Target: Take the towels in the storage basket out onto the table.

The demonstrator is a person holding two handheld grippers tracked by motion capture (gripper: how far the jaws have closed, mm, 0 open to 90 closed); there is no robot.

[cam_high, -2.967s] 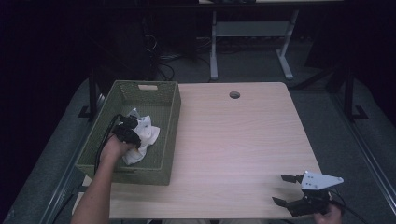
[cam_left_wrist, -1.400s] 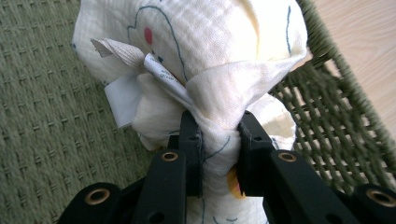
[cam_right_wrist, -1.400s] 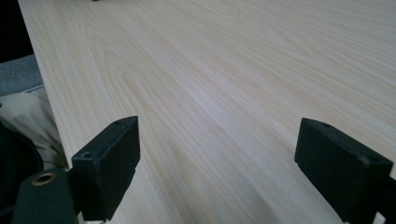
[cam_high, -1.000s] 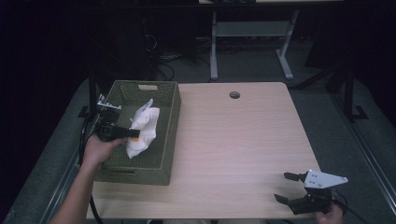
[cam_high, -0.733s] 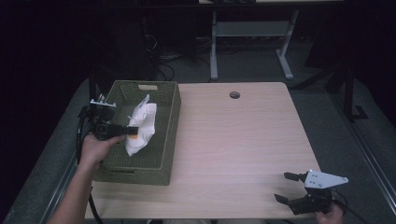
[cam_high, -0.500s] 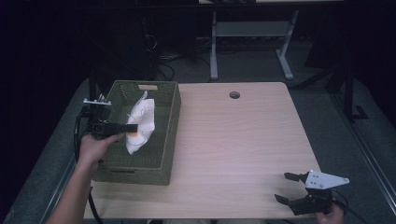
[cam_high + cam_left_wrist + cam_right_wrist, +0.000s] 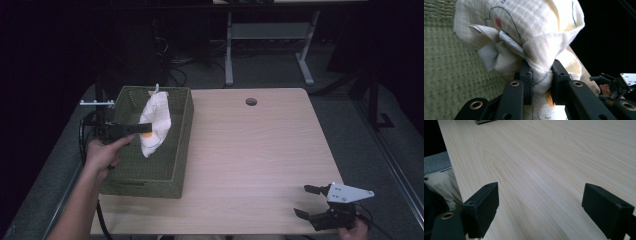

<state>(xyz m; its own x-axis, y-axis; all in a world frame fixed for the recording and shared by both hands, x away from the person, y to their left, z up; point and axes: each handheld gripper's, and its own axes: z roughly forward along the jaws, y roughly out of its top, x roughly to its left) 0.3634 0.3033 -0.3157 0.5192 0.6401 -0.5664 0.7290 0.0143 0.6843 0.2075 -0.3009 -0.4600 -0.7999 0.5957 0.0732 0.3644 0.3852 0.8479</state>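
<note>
A white printed cloth [image 7: 155, 122] hangs above the green woven basket [image 7: 176, 167] at the table's left side. My left gripper [image 7: 142, 128] is shut on the cloth, which bunches between its jaws [image 7: 541, 80] and shows a grey label and coloured prints. The cloth's top reaches past the basket's far rim. My right gripper [image 7: 304, 201] rests low over the table's front right corner, its jaws wide apart with only bare wood [image 7: 544, 170] between them.
The wooden table [image 7: 260, 145] has a round cable hole [image 7: 251, 101] near its far edge. A metal desk frame [image 7: 265, 45] and cables stand on the floor behind. A corner of the basket [image 7: 482, 121] sits far up the right gripper view.
My left gripper has lifted the cloth out of the basket and drawn it up and toward the basket's left side. The right gripper has stayed in place.
</note>
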